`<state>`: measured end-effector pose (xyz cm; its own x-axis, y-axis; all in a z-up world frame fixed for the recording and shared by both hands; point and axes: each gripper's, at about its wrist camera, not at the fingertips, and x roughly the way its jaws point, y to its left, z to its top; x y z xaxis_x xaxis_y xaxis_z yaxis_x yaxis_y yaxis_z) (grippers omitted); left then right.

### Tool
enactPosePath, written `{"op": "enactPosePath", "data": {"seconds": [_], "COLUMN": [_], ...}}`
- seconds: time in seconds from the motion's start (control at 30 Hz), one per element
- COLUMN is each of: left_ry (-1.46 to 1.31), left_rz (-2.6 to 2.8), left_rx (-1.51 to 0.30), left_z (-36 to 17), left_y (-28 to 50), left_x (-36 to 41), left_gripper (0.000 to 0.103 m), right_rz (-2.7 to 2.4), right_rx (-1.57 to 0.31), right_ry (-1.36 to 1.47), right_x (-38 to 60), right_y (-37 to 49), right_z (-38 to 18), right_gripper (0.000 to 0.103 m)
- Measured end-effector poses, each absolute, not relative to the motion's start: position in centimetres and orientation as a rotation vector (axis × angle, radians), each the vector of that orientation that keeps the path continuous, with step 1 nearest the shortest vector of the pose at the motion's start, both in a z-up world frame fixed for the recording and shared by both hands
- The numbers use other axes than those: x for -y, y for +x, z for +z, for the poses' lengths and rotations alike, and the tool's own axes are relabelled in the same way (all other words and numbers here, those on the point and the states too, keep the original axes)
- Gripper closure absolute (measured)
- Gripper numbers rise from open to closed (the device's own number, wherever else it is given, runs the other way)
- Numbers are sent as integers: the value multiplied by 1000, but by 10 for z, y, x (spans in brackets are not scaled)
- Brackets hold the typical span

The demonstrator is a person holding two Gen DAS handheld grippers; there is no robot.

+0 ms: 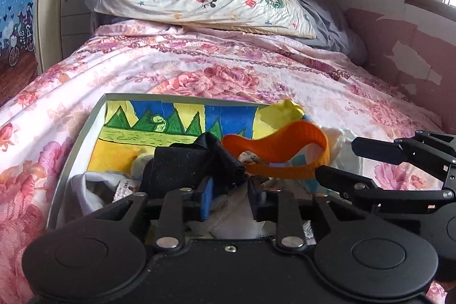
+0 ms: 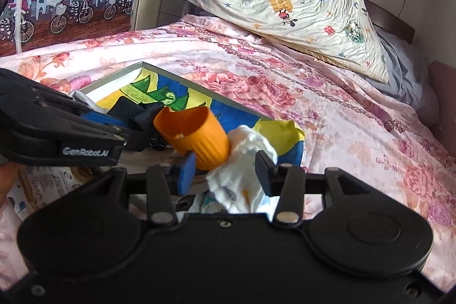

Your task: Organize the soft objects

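dropping soft items into the box point(image 1: 85, 133) on the bed: left gripper point(image 1: 230, 193) part-spread over beige cloth point(image 1: 228, 207), right gripper point(image 2: 225, 175) part-spread around white cloth point(image 2: 242, 161). i lift clear before pulling back.

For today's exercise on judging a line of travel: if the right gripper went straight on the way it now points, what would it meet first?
Most likely the white cloth bunched between the open fingers of the right gripper, with the orange sock just left of it. Depth is hard to judge in this fisheye view.
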<state>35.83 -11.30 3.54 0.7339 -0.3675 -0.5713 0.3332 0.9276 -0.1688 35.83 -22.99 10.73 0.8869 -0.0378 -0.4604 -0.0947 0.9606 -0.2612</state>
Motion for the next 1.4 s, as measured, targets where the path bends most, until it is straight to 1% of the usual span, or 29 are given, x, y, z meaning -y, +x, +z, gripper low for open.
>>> {"op": "enactPosePath", "data": {"seconds": [0.07,0.17,0.3,0.37,0.4,0.47,0.5,0.53,0.57,0.67,0.8,0.83,0.93,1.0,1.07,1.17,1.4], "left_ry": [-54,-51,-47,-49,-52,-60,-61,-63,-61,-66,-96,-105,-112,-98,-87,-110,-109], "left_rz": [-384,-377,-370,-370,-369,-364,-354,-340,-327,-290,-264,-260,-243,-234,-233,-235,-215], "left_rx": [-634,-622,-614,-607,-601,-585,-570,-549,-531,-470,-426,-418,-377,-342,-319,-311,-259], "left_z": [37,38,38,40,40,42,43,44,45,50,60,63,70,74,77,82,96], "left_y": [354,348,341,337,334,327,322,317,312,293,271,265,244,229,214,196,148], "left_x": [111,108,105,102,100,96,93,89,87,75,60,57,49,47,44,37,21], "left_gripper": [69,62,60,59,57,55,55,54,52,42,40,40,34,28,24,21,11], "right_rz": [30,28,29,30,28,28,30,32,33,30,39,40,40,42,41,32,11], "right_rx": [-479,-477,-475,-471,-466,-451,-440,-429,-416,-383,-351,-340,-312,-290,-264,-224,-181], "right_ry": [-267,-249,-242,-243,-242,-240,-236,-231,-225,-215,-190,-184,-162,-147,-125,-78,22], "right_x": [231,233,231,229,229,228,228,228,228,228,224,223,220,217,215,215,216], "right_y": [356,351,344,340,337,331,327,322,318,304,282,276,258,245,233,213,173], "right_z": [108,110,111,111,112,115,116,118,120,126,137,139,146,150,153,156,153], "right_gripper": [60,58,54,47,45,39,38,33,25,23,20,18,16,12,5,2,1]}}
